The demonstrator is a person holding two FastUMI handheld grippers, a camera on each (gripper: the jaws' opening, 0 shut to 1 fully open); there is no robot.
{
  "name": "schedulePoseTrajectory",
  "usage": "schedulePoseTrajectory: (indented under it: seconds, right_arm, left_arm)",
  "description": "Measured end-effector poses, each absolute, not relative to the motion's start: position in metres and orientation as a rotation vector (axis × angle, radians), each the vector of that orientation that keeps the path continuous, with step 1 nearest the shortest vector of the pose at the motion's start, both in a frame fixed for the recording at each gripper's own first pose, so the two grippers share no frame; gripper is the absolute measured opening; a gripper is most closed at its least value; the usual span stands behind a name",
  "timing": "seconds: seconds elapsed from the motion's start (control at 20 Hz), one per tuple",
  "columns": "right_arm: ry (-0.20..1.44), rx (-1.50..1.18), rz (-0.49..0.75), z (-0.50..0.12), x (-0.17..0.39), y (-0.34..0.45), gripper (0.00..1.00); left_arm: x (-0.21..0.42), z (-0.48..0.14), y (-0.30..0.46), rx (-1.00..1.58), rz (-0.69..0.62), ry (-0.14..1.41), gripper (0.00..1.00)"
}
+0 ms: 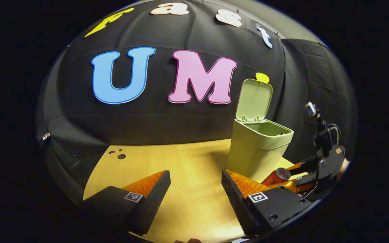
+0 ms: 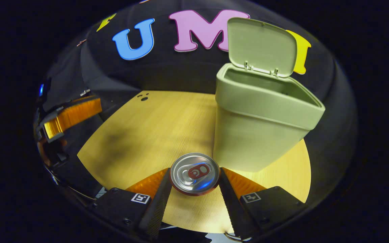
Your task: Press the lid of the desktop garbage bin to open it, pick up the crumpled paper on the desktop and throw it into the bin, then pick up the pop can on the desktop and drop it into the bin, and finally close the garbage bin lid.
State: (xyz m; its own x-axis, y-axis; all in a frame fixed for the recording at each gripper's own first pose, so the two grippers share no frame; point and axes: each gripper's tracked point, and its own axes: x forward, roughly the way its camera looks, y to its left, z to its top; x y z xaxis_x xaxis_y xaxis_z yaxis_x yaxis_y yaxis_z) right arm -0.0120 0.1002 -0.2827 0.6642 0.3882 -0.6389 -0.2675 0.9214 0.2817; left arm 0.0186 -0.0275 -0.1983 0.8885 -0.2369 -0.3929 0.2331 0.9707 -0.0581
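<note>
— What is the setting?
— A pale wooden surface [image 2: 140, 135] stands before a black cloth wall [image 1: 167, 121] in the booth.

— What is nearest in the right gripper view?
— The right hand-held gripper [image 2: 194, 189] is at the bottom, its two fingers on either side of a pop can [image 2: 195, 173]. The can's silver top with its pull tab faces the camera. Each finger lies against the can's rim, so the gripper pinches the can.

— And just beyond the can?
— The green garbage bin [image 2: 258, 135] stands on the surface close behind the can and a little to the right. Its lid [image 2: 262, 45] is swung up on the back hinge, and the mouth is open.

— What does the left gripper view show, near to far?
— The left hand-held gripper [image 1: 196, 184] is spread wide, with bare surface showing between its fingers; it holds nothing. Past its right finger the can [image 1: 277, 175] appears again, red-sided, held by the other gripper [image 1: 299, 179] just beside the bin's base [image 1: 252, 158]. The bin's lid [image 1: 253, 99] stands upright here too. Farther left, near the back edge of the surface, are a few small dark holes [image 1: 121, 156].

— Is the crumpled paper on the surface?
— That cannot be told from these views; the bin's inside is hidden.
</note>
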Motion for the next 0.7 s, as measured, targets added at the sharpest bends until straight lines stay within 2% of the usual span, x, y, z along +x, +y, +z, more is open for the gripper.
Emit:
schedulePoseTrajectory:
  seconds: [0.4,0.6,0.7]
  right_arm:
    - [0.547,0.227,0.3,-0.158,0.021,0.071,0.82]
    - [0.453,0.265,0.24,-0.123,0.054,0.045,0.82]
    - [0.414,0.239,0.163,-0.122,0.087,0.011,0.82]
  left_arm:
    - [0.015,-0.203,-0.026,-0.011,-0.305,0.396,0.97]
    - [0.017,-0.198,-0.026,-0.012,-0.31,0.382,0.97]
    - [0.014,-0.195,-0.024,-0.026,-0.293,0.38,0.97]
